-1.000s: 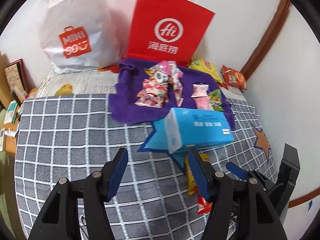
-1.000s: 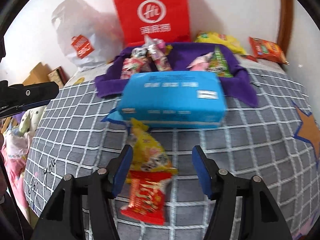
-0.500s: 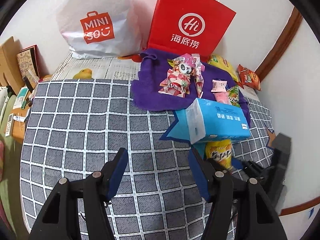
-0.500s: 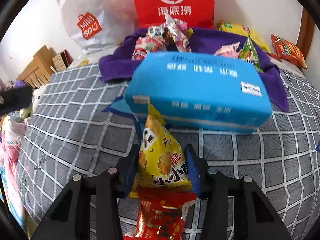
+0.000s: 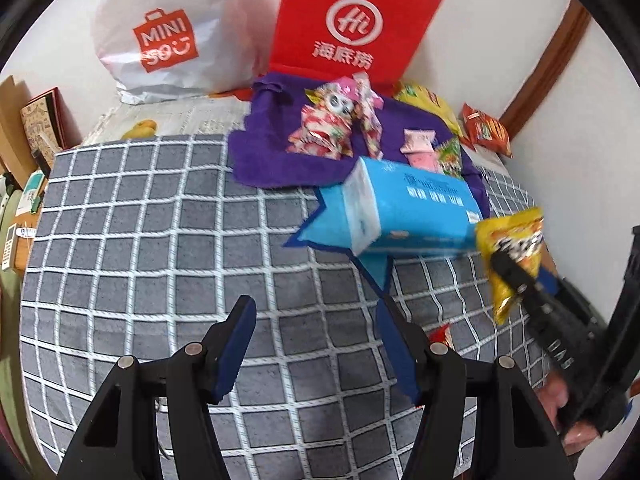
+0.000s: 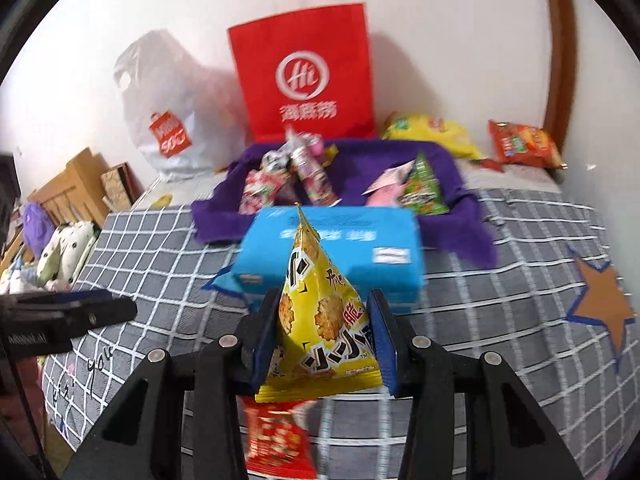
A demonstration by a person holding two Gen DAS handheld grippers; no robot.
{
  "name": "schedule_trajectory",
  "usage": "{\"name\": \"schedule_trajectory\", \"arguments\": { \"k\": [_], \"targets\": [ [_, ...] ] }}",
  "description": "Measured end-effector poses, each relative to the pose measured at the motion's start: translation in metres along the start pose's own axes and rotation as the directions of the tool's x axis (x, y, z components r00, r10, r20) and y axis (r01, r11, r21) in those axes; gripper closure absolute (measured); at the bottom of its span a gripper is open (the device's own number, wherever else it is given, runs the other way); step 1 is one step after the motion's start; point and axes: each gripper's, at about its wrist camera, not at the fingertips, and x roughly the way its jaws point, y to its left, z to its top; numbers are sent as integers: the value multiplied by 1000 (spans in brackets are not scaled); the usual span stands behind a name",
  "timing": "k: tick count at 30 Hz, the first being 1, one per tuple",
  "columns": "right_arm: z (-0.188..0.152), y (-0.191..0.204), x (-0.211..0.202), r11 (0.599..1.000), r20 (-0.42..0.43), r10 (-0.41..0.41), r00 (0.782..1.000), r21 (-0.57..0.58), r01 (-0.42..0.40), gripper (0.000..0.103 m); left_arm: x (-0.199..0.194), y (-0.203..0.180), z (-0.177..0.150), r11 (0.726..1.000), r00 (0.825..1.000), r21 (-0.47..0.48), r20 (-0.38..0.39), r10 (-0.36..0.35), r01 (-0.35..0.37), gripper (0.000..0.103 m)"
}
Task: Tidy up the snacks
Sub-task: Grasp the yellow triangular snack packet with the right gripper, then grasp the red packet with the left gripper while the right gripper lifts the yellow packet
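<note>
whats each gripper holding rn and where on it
The right gripper is shut on the yellow snack packet, pads squeezing its lower side edges. The left gripper is open, holding nothing.

1. The yellow triangular snack bag (image 6: 320,320) has black letters and printed crackers. It stands with its point up, lifted above the grey checked bed cover and pinched from both sides.
2. A red snack packet (image 6: 278,440) lies flat on the cover, near and just below the yellow bag.
3. On the far purple cloth (image 5: 280,160), pink-and-white candy packets (image 5: 332,128) lie piled on the left side.
4. A pale pink packet (image 5: 420,148) and a green packet (image 5: 450,156) lie on the right side of this cloth.
5. A big yellow chip bag (image 6: 432,132) and an orange-red bag (image 6: 524,142) lie far right, near the wall.
</note>
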Motion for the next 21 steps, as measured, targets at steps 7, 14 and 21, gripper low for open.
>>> {"name": "schedule_trajectory", "arguments": {
  "k": [7, 14, 21],
  "targets": [
    [-21, -53, -7, 992, -17, -122, 992, 29, 122, 60, 23, -30, -18, 999, 998, 29, -56, -23, 25, 43],
    [-47, -102, 1, 985, -81, -157, 984, 57, 162, 60, 41, -64, -39, 997, 991, 49, -121, -56, 62, 43],
    [-57, -127, 3, 984, -82, -131, 988, 107, 139, 60, 56, -95, -52, 994, 983, 70, -169, -66, 79, 43]
  ]
}}
